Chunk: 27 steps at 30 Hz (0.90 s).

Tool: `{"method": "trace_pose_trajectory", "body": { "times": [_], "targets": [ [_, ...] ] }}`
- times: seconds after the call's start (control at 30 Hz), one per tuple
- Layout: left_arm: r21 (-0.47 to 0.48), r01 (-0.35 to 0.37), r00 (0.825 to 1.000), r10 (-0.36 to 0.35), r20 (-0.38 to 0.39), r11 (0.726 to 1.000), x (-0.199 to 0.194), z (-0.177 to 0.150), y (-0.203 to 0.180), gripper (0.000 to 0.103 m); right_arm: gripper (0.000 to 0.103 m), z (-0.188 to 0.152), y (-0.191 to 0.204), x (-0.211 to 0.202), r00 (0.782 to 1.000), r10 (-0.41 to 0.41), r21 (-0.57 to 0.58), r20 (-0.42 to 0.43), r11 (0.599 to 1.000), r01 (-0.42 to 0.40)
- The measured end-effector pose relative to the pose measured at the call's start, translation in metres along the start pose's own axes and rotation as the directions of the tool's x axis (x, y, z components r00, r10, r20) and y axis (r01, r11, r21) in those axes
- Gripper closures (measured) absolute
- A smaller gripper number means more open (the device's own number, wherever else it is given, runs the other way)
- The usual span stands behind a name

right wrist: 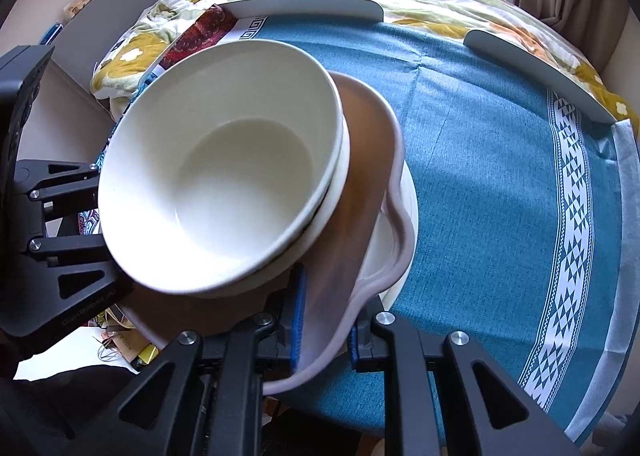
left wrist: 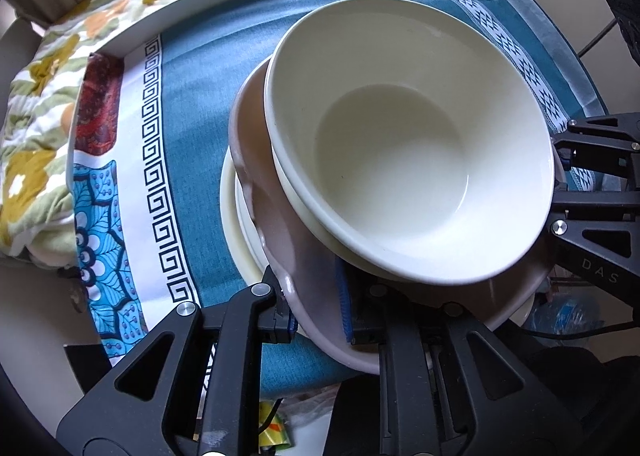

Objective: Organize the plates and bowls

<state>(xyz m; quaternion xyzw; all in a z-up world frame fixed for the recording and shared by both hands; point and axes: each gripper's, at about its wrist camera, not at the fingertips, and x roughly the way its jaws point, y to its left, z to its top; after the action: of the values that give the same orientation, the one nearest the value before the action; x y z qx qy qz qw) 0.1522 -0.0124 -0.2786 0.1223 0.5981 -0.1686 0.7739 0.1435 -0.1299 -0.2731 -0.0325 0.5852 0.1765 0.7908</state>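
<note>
Both tongs, left [left wrist: 316, 312] and right [right wrist: 324, 330], are clamped on the pink plate [right wrist: 372, 160] rim, white bowls [right wrist: 216, 176] stacked just ahead.

Round table [right wrist: 624, 160] draped in a teal cloth [right wrist: 480, 176] with white patterned borders — pale raised rim segments [right wrist: 304, 5] along the far edge. Directly on the cloth, a cream plate [left wrist: 234, 232] — lowest of the stacked dishes.
</note>
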Motion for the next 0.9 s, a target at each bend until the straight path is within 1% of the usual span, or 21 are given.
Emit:
{"method": "trace_pose_trajectory", "body": {
  "times": [0.27, 0.37, 0.4, 0.43, 0.47, 0.5, 0.53, 0.67, 0.77, 0.83, 0.9],
  "targets": [
    [0.041, 0.03, 0.999, -0.028, -0.04, 0.999, -0.009, 0.001, -0.002, 0.083, 0.087, 0.002, -0.005, -0.01, 1.0, -0.011, 0.025, 0.002, 1.0, 0.011],
    [0.058, 0.038, 0.998, -0.035, -0.047, 0.998, -0.014, 0.0, -0.003, 0.077, 0.087, 0.003, -0.006, -0.015, 1.0, -0.017, 0.036, 0.006, 0.999, 0.016],
    [0.067, 0.033, 0.998, -0.03, -0.046, 0.997, -0.016, -0.001, -0.004, 0.072, 0.087, 0.003, -0.006, -0.016, 1.0, -0.016, 0.04, 0.007, 0.999, 0.016],
    [0.078, 0.029, 0.999, -0.026, -0.038, 0.997, -0.02, -0.002, -0.004, 0.065, 0.087, 0.002, -0.006, -0.017, 1.0, -0.018, 0.045, 0.006, 0.999, 0.018],
    [0.09, 0.029, 0.999, -0.026, -0.03, 0.995, -0.024, -0.003, -0.006, 0.061, 0.087, 0.002, -0.006, -0.018, 1.0, -0.021, 0.047, 0.008, 0.999, 0.02],
    [0.099, 0.033, 0.999, -0.031, -0.022, 0.995, -0.029, -0.004, -0.007, 0.053, 0.087, 0.002, -0.006, -0.02, 1.0, -0.024, 0.05, 0.007, 0.998, 0.024],
    [0.103, 0.036, 0.999, -0.035, -0.017, 0.994, -0.032, -0.004, -0.007, 0.051, 0.087, 0.001, -0.005, -0.021, 1.0, -0.028, 0.054, 0.005, 0.998, 0.028],
    [0.122, 0.06, 0.998, -0.058, -0.018, 0.991, -0.046, -0.009, -0.009, 0.051, 0.087, 0.0, -0.003, -0.03, 0.999, -0.041, 0.083, 0.003, 0.996, 0.04],
    [0.116, 0.076, 0.997, -0.076, 0.0, 0.99, -0.061, -0.014, -0.007, 0.051, 0.087, -0.005, -0.003, -0.044, 0.999, -0.044, 0.116, 0.016, 0.992, 0.042],
    [0.09, 0.085, 0.996, -0.088, 0.027, 0.992, -0.073, -0.018, -0.005, 0.051, 0.087, -0.01, -0.003, -0.06, 0.998, -0.037, 0.137, 0.045, 0.99, 0.03],
    [0.05, 0.084, 0.994, -0.088, 0.072, 0.995, -0.09, -0.022, -0.003, 0.051, 0.087, -0.015, -0.003, -0.076, 0.996, -0.032, 0.152, 0.081, 0.988, 0.02]
  ]
}}
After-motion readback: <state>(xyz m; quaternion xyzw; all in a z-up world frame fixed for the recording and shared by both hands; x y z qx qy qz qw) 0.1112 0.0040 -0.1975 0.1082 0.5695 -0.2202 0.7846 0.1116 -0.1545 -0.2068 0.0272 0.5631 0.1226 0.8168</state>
